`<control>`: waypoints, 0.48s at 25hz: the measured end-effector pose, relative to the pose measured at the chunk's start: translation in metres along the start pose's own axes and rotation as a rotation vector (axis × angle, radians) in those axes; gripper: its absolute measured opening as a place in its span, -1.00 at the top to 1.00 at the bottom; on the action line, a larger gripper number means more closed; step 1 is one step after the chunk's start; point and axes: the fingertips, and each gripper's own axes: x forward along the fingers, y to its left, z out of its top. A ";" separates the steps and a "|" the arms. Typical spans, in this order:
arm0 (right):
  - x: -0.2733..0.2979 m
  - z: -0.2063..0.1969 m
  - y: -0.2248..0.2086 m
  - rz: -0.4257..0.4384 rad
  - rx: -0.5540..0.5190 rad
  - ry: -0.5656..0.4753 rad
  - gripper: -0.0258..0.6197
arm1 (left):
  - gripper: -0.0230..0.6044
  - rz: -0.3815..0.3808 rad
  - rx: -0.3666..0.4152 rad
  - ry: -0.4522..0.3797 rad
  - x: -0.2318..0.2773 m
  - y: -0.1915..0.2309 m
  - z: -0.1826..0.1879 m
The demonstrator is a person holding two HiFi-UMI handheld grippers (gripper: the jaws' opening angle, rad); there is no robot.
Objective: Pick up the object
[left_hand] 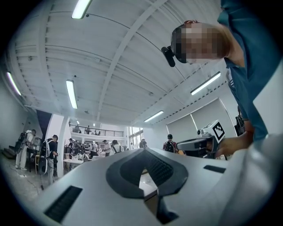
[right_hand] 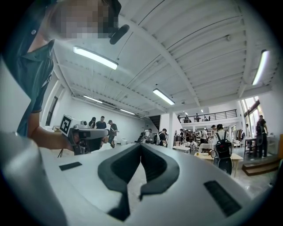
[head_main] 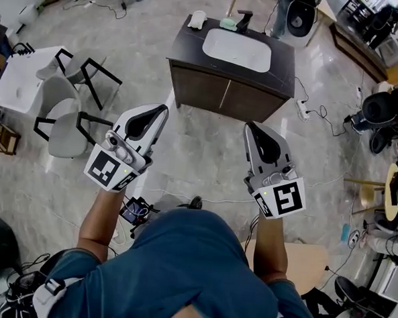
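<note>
Plainly, both claws were pressed together and empty. The left gripper (head_main: 163, 110) had its dark pads meeting at the tips with nothing between them in its own view (left_hand: 142, 151). The right gripper (head_main: 249, 125) showed the same closed, bare jaws (right_hand: 140, 146). Both were held level, side by side but apart, in front of the person's teal shirt (head_main: 179, 261), tips pointing forward.

Ahead of the tips and well apart from them stood a dark brown vanity cabinet (head_main: 223, 96) with a white oval basin (head_main: 236, 50) sunk in its top. The task sentence did not say which thing was meant. The likely candidates sat along the top's back edge: a small white container (head_main: 197, 18) at the back left corner, a pale green soap-like piece (head_main: 228, 24) beside it, and a black tap (head_main: 244, 20) behind the basin. Either small piece lay forward of both claws, and I judged the left one somewhat nearer. They were too small to tell a long axis.

No brand or lettering could be read; only the black-and-white square markers on the left cube (head_main: 111, 168) and right cube (head_main: 284, 199) showed.
</note>
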 end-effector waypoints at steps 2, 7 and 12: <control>0.005 -0.005 -0.007 0.002 0.010 0.004 0.88 | 0.91 -0.006 0.000 0.012 0.007 0.003 -0.006; 0.024 -0.012 -0.021 0.000 0.012 0.013 0.87 | 0.91 -0.002 -0.010 0.013 0.022 0.026 -0.011; 0.053 -0.017 -0.034 -0.022 0.019 0.023 0.87 | 0.91 -0.024 -0.019 0.020 0.038 0.056 -0.020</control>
